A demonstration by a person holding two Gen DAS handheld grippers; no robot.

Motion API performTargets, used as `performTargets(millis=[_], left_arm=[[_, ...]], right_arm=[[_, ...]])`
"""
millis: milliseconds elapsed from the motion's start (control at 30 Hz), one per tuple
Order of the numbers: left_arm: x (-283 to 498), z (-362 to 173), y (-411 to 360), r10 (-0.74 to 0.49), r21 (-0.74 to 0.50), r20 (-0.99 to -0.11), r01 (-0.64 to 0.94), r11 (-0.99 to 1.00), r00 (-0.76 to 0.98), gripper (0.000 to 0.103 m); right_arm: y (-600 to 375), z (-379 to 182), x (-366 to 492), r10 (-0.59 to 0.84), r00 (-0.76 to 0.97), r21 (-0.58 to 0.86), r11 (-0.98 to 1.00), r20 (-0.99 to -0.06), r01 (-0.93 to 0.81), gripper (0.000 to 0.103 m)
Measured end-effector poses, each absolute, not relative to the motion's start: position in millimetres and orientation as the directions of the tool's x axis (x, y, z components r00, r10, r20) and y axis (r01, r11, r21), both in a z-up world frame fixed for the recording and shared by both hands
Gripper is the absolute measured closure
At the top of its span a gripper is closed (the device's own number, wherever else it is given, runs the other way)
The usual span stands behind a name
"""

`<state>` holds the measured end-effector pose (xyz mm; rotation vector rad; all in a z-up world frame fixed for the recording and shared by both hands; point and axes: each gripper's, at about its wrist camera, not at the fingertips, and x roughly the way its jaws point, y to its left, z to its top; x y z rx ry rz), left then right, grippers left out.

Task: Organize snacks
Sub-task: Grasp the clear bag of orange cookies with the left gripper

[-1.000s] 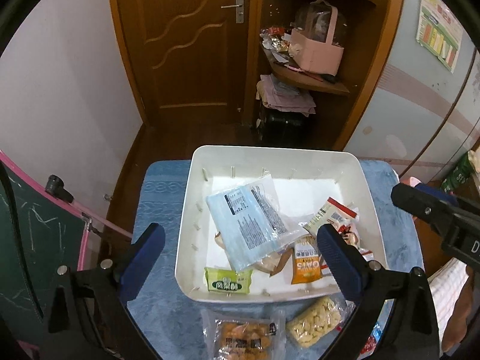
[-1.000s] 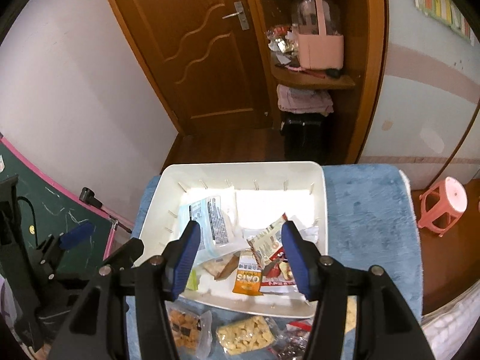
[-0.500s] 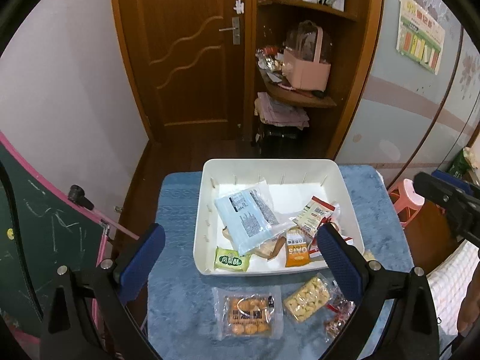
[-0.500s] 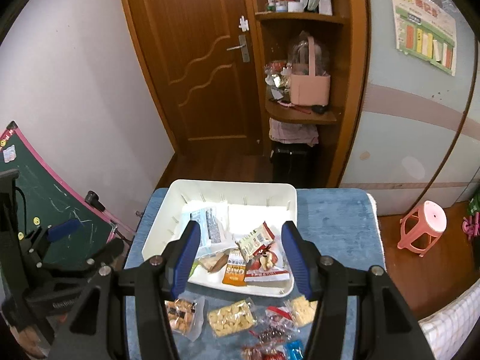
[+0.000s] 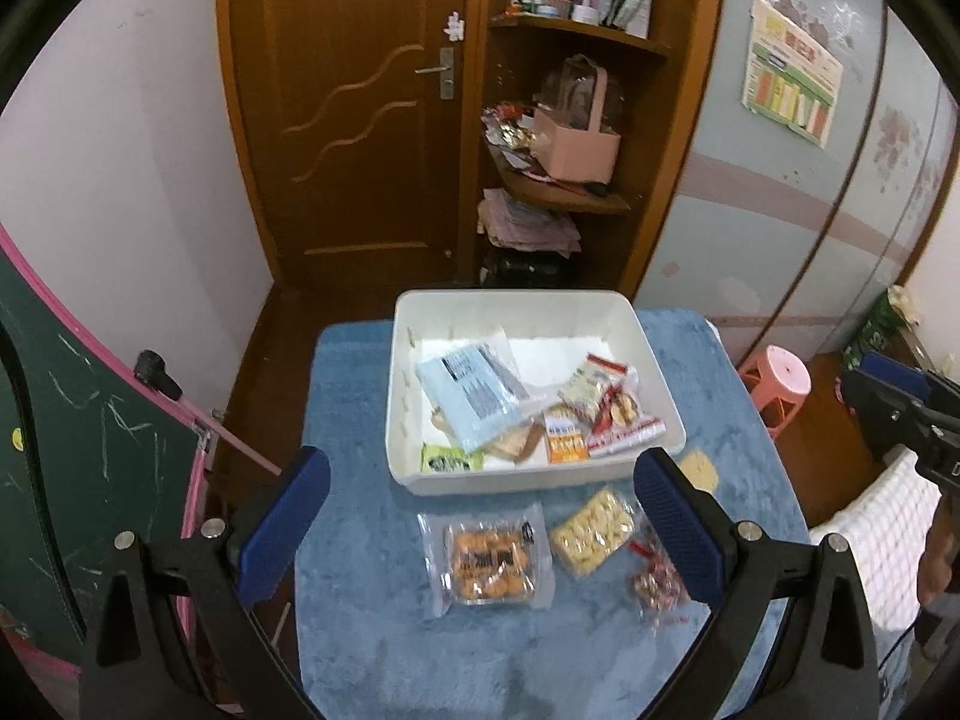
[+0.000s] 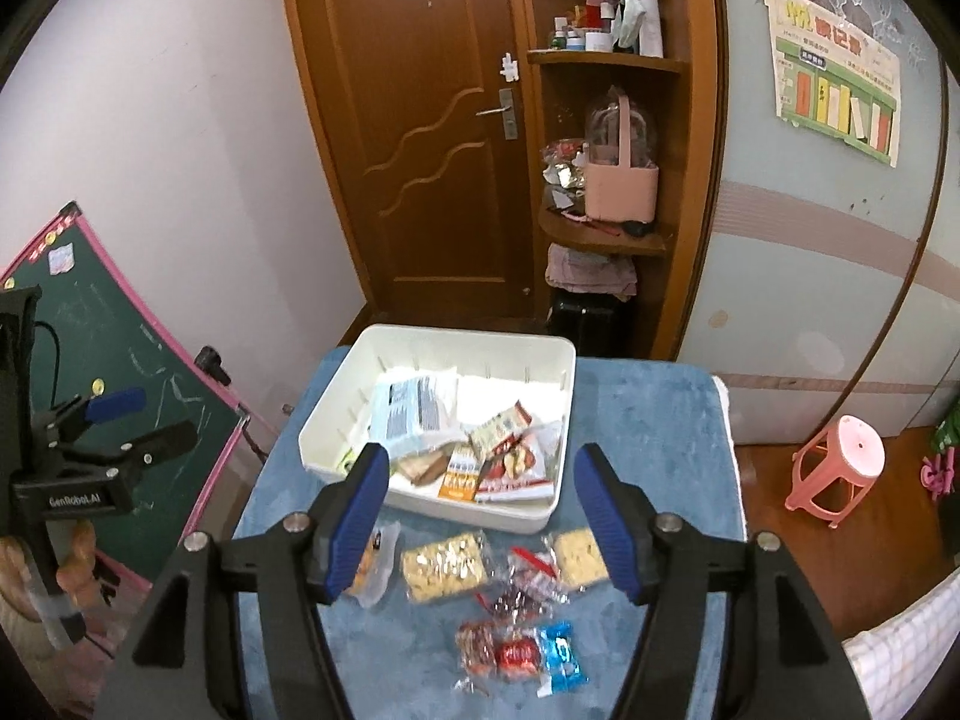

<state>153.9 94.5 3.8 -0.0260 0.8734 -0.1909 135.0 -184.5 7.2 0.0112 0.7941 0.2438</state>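
Now both grippers (image 5: 480, 516) (image 6: 480, 516) farther back from bin (image 6: 336, 414), right jaws just widened, empty

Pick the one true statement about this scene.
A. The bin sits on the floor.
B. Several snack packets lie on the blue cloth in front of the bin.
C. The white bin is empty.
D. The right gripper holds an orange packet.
B: packets lie on the blue cloth in front of the bin, which already holds snacks.

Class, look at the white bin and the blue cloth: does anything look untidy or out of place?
Yes. Several snack packets lie loose on the blue cloth in front of the white bin, not inside it.
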Motion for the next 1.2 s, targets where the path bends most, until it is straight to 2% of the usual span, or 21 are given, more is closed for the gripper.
performTargets(millis=[267, 667, 933, 1200], left_arm=[[137.2, -46.6, 82.2, -0.222, -0.135, -0.797, 0.192, 0.972, 0.562, 0.002], [165.0, -172.2, 61.0, -0.2, -0.158, -0.885, 0.133, 0.979, 0.42, 0.002], [196.9, -240.1, 53.9, -0.136, -0.108, -0.933, 0.101, 0.989, 0.334, 0.002], [208.2, -262.6, 44.5, -0.07, -0.039, -0.94, 0.101, 0.994, 0.334, 0.001]], right_arm=[[-182.1, -48.3, 121.0, 0.239, 0.613, 0.115, 0.965, -0.753, -0.235, 0.038], [-168.0, -157.6, 129.0, 0.263, 0.463, 0.186, 0.961, -0.846, -0.207, 0.038], [-167.8, -188.5, 133.2, 0.263, 0.41, 0.198, 0.961, -0.873, -0.194, 0.038], [-161.7, -204.2, 139.9, 0.27, 0.375, 0.209, 0.958, -0.887, -0.197, 0.038]])
